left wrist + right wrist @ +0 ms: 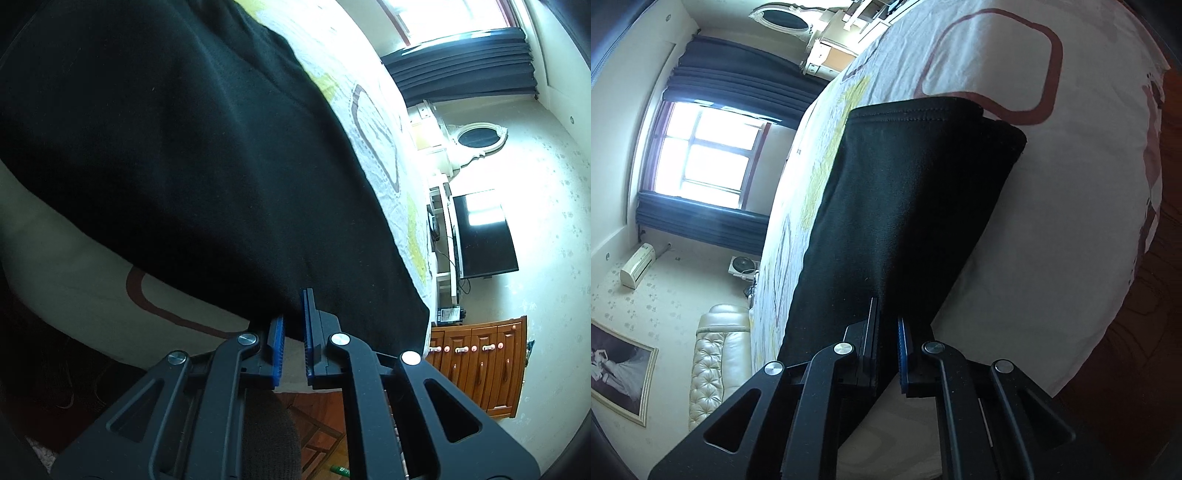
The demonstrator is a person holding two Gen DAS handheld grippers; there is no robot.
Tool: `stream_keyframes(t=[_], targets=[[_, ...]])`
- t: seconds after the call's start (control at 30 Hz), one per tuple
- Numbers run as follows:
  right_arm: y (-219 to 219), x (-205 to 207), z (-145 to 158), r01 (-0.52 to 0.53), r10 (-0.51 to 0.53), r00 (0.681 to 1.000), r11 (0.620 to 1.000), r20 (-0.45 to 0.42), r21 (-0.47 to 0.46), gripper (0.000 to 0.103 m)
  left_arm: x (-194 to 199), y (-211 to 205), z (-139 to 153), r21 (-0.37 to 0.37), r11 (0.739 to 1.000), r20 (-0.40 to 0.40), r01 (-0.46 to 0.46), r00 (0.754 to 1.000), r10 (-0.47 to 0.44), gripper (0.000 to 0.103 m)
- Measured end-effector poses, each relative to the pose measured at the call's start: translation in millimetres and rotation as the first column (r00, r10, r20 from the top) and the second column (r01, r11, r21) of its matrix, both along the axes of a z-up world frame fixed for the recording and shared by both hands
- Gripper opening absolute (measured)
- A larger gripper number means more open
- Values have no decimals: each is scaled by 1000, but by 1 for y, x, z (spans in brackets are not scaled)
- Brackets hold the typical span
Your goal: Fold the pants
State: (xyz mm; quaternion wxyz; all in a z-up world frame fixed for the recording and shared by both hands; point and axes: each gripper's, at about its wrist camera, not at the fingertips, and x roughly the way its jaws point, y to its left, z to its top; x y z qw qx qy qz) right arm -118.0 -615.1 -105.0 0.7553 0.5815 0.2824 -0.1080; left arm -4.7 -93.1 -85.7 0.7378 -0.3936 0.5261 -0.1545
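Note:
The black pants (177,155) lie on a bed with a white patterned sheet (373,110). In the left wrist view my left gripper (293,328) stands at the near edge of the pants, its blue pads (277,341) narrowly apart with the fabric edge between them. In the right wrist view the pants (905,206) stretch away as a long folded strip, with stitched hems at the far end. My right gripper (886,332) has its jaws close together on the near edge of the strip.
The bed sheet (1071,221) drops off at the right in the right wrist view. A wooden cabinet (480,362), a dark screen (484,236), a window with dark curtains (701,155) and a cream headboard (713,365) surround the bed.

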Motion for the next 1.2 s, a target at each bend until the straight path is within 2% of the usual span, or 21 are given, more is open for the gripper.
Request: stream_keyframes(t=[0.1,0.2,0.3,0.33,0.47,0.63,0.77,0.8,0.83,0.9,0.97,1.1,1.17,1.2], targets=[[-1,-1,0,-7,7,1000,1000,1,-6,8,-2,4,-12,-22,1000,-50,-11,999,10,9],[-5,-9,5,-3,3,1000,1000,-2,-13,13,-3,2,-4,3,1000,-15,30,999,-30,9],[-19,-28,4,51,-51,999,999,-13,-6,36,-7,1,4,21,996,29,92,995,-92,11],[-23,-33,3,74,-74,997,997,-11,-10,39,-10,0,6,23,994,39,108,993,-109,15],[-51,-52,5,181,-182,982,983,59,27,39,-15,-5,17,35,987,81,157,984,-159,35],[-65,-46,5,208,-210,974,978,85,27,39,-16,-10,29,73,982,127,174,975,-183,37],[-67,-33,-3,212,-216,973,976,79,51,39,-16,-9,33,80,982,126,170,976,-179,47],[-64,-29,-3,208,-211,975,977,68,46,31,-17,-11,34,84,982,125,169,976,-178,47],[-63,-28,-5,208,-209,977,978,48,29,20,-17,-11,34,88,982,124,167,976,-177,47],[-66,-31,-5,224,-224,974,975,32,6,14,-18,-9,35,92,982,121,165,977,-175,47],[-71,-41,-8,255,-255,967,967,29,13,14,-19,-6,35,95,982,121,163,977,-174,47],[-80,-73,-20,300,-299,953,954,-46,17,15,-16,-5,41,109,980,129,167,975,-181,52],[-85,-82,-14,265,-265,963,964,-36,-30,21,-12,-1,46,111,978,145,176,971,-191,55],[-86,-81,-6,232,-233,972,971,-13,-62,28,-10,2,50,118,977,157,178,968,-196,58]])
